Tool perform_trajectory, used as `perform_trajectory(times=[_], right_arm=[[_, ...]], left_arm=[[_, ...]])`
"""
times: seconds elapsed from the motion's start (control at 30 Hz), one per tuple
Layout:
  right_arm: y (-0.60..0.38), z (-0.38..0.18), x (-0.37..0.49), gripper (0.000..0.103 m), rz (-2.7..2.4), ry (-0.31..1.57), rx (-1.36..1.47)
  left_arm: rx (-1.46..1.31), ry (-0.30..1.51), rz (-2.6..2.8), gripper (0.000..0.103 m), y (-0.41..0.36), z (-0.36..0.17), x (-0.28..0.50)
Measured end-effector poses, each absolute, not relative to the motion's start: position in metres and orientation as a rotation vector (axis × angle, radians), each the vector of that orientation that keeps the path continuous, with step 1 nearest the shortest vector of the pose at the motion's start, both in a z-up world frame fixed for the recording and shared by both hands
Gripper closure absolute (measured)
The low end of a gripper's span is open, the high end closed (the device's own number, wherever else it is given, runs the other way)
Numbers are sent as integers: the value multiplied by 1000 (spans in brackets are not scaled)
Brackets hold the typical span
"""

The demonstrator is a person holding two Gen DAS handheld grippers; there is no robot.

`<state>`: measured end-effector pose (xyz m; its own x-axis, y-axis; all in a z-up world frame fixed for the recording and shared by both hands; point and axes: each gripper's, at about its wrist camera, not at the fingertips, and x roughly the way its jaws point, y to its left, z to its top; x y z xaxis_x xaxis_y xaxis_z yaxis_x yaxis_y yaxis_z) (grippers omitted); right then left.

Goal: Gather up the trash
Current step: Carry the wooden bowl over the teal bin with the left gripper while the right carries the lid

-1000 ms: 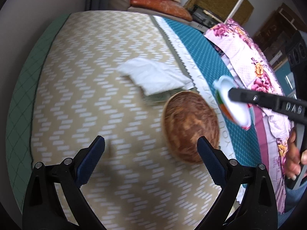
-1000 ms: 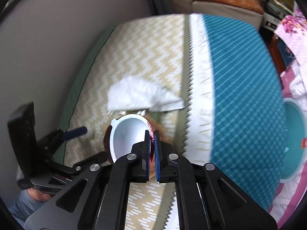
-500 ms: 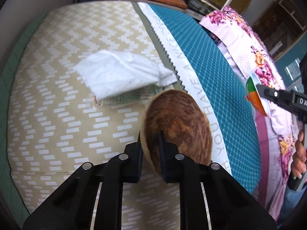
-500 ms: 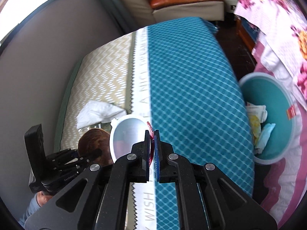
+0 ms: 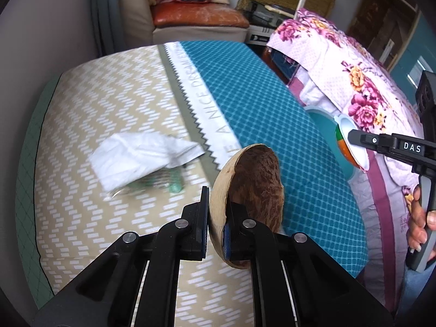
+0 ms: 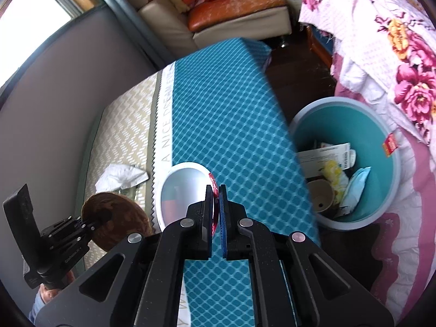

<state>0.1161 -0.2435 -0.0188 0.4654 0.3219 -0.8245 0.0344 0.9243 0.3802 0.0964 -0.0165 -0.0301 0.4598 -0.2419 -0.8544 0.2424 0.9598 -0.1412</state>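
Presently, two pieces of trash are held and one lies loose.

Left gripper [image 5: 216,212]: jaws pinched on the rim of a coconut shell [image 5: 249,196], one pad outside the pale wall, one inside the brown fibrous hollow. The shell is tilted on edge and lifted clear of the mat [image 5: 90,114]. In the right wrist view the same gripper [image 6: 81,222] shows at lower left with the shell [image 6: 117,215] in it.

Right gripper [image 6: 215,204]: jaws pressed together on the red-edged rim of a white cup [image 6: 185,190], which hangs over the teal part of the cover [image 6: 223,114]. From the left wrist view that gripper [image 5: 354,139] and cup [image 5: 348,141] sit at far right, a hand [image 5: 421,223] on the handle.

White wrapper [image 5: 144,158]: crumpled, lying on the beige zigzag mat, a greenish clear piece partly under it; well apart from both grippers.

Bin [image 6: 392,147]: round, teal, on the floor just beside the mattress edge, to the right of the cup. Contains paper, a yellow crumple, a pale blue packet and a brown cup.

Floral quilt [image 6: 395,41]: heaped beyond the bin.
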Motion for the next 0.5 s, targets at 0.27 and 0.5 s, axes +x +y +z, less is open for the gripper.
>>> perform_trajectory(times=[0.27, 0.5], right_arm=[[-297, -9, 104, 99, 115, 1006, 422], [-342, -4, 93, 99, 49, 955, 464]], left_arm=[[75, 1041, -370, 94, -73, -18, 106], [117, 1039, -447, 94, -129, -10, 120]])
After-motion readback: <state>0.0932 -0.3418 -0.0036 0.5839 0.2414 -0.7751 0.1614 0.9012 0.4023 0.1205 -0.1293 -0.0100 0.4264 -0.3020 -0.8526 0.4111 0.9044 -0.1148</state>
